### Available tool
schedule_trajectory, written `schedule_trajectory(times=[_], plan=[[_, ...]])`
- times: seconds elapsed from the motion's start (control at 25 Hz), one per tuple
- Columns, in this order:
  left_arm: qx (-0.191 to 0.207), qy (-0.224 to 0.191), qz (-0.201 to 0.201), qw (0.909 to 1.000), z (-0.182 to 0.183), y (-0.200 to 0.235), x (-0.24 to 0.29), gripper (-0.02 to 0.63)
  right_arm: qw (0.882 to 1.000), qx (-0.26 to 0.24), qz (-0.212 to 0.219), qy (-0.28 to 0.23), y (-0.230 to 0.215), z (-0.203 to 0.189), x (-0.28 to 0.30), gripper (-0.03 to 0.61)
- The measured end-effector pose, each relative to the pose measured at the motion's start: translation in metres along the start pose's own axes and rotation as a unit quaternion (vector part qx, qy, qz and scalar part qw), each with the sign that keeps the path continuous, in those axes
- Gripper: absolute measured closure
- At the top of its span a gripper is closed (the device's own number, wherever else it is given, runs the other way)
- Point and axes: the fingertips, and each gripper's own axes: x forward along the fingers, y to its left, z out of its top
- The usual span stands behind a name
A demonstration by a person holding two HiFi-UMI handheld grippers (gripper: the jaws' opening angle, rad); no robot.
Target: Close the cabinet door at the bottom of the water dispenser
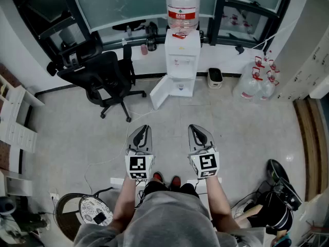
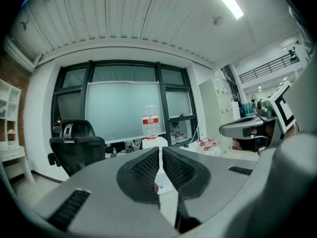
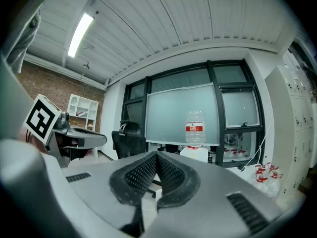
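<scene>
The white water dispenser (image 1: 182,60) stands against the far window wall with a clear bottle (image 1: 182,4) on top. Its bottom cabinet door (image 1: 162,92) hangs open, swung out to the left. Both grippers are held side by side over the floor, well short of the dispenser and pointing at it. My left gripper (image 1: 142,129) is shut with nothing in it, and my right gripper (image 1: 195,128) is shut and empty too. In the left gripper view the dispenser (image 2: 154,144) shows just beyond the closed left gripper (image 2: 160,150). In the right gripper view it (image 3: 198,153) lies right of the right gripper (image 3: 156,155).
A black office chair (image 1: 105,78) stands left of the dispenser, close to the open door. Several empty water bottles (image 1: 254,84) cluster at the right wall, with a small box (image 1: 215,77) beside the dispenser. A white shelf (image 1: 15,125) lines the left. Cables and a round device (image 1: 95,210) lie near my feet.
</scene>
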Motion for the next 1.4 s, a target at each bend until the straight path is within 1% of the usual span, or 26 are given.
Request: schedule_trajectory(times=[0.2,0.4,0.64,0.8,0.92,1.08,1.28,1.4], plan=[[-0.001,0.002,0.000,1.0000,-0.001,0.004,0.001,0.574,1.000,0.016,-0.002,-0.015,0.000,0.004,0.002,0.566],[-0.002,-0.001,-0.003,1.0000,-0.003,0.006,0.005,0.574,1.000,0.003,-0.006,-0.012,0.000,0.002,0.002,0.566],[-0.003,-0.007,-0.014,0.9999,0.000,0.000,0.020,0.574,1.000,-0.003,-0.023,-0.007,-0.017,0.001,0.001,0.566],[-0.003,-0.008,-0.023,0.9997,0.000,-0.001,0.039,0.574,1.000,-0.003,-0.029,-0.009,-0.030,0.002,0.013,0.566],[-0.005,-0.007,-0.025,0.9996,0.000,0.005,0.061,0.574,1.000,-0.003,-0.030,-0.004,-0.039,0.000,0.032,0.566],[-0.009,-0.006,-0.031,0.9995,0.000,0.024,0.102,0.574,0.999,-0.003,-0.032,0.005,-0.052,-0.005,0.073,0.566],[-0.006,0.001,-0.040,0.9992,-0.006,0.055,0.168,0.574,0.999,-0.003,-0.042,0.005,-0.075,-0.004,0.137,0.566],[-0.011,0.000,-0.050,0.9987,0.004,0.071,0.210,0.574,0.999,0.000,-0.044,0.013,-0.091,-0.001,0.176,0.566]])
